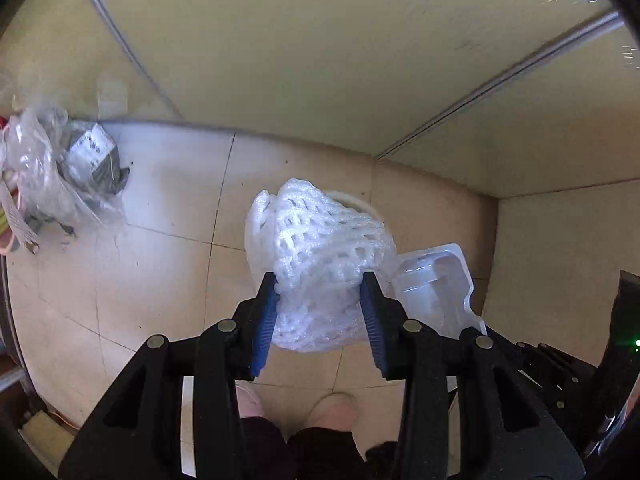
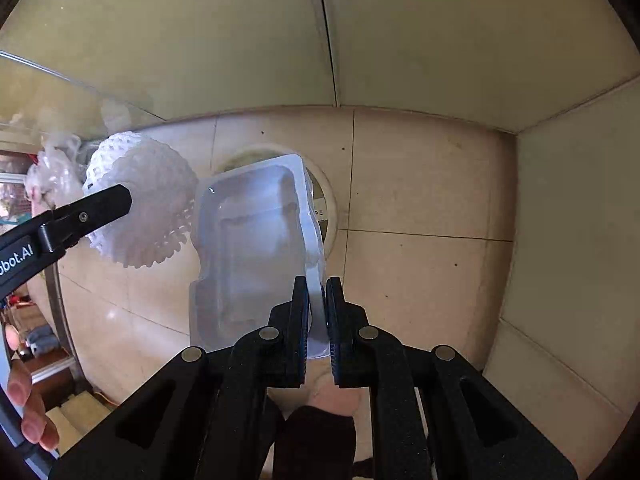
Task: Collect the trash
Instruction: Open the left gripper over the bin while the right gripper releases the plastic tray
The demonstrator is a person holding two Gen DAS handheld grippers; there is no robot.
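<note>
Above the tiled floor (image 2: 420,184), a clear plastic blister tray (image 2: 248,240) is pinched by its edge in the nearly closed right gripper (image 2: 318,292). Beside it, a white foam fruit net (image 1: 320,248) is clamped between the left gripper's (image 1: 320,284) part-open jaws.

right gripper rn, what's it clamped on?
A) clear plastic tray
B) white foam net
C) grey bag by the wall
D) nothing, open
A: the right gripper pinches the edge of the clear plastic tray, while the foam net sits between the pads of the left gripper.
</note>
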